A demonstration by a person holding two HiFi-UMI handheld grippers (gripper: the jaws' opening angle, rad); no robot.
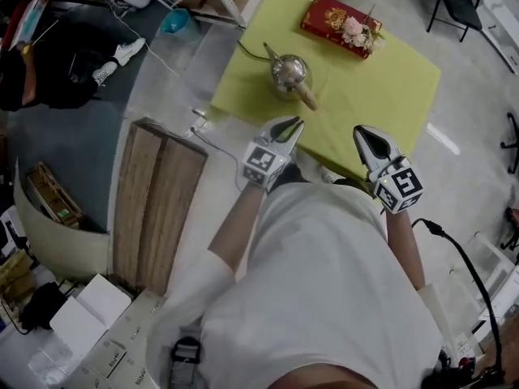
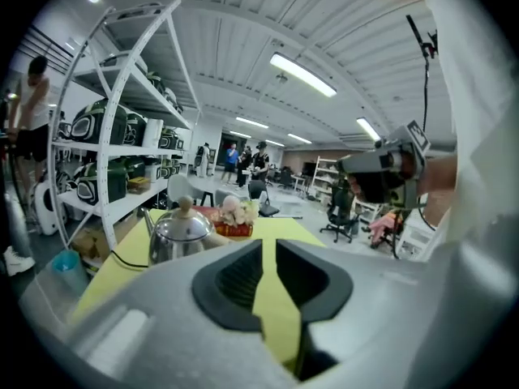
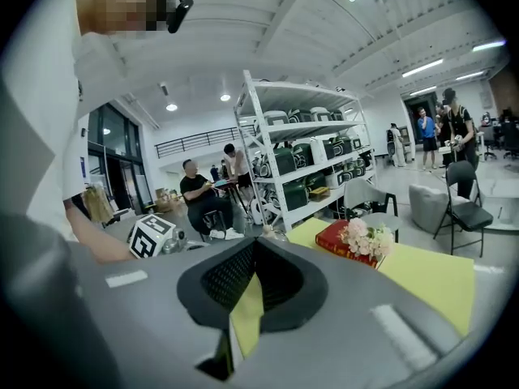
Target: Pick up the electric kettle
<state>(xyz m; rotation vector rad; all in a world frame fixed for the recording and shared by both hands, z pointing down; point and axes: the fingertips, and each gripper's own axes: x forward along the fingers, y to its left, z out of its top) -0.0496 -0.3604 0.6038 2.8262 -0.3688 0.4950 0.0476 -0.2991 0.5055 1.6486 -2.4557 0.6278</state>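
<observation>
- Electric kettle [image 1: 289,73] stands upright on the yellow table [image 1: 381,87], apart from a red box [image 1: 324,16].
- Left gripper [image 1: 293,125] is at the table's near edge, short of the kettle, fingers narrowly apart, empty.
- Right gripper [image 1: 365,133]: fingers together, empty.

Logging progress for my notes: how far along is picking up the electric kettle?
Nothing done yet: the kettle sits untouched on the yellow table. In hand: the left gripper, jaws slightly apart and empty, is at the table's near edge, short of it. Left: reach, grip, lift.
</observation>
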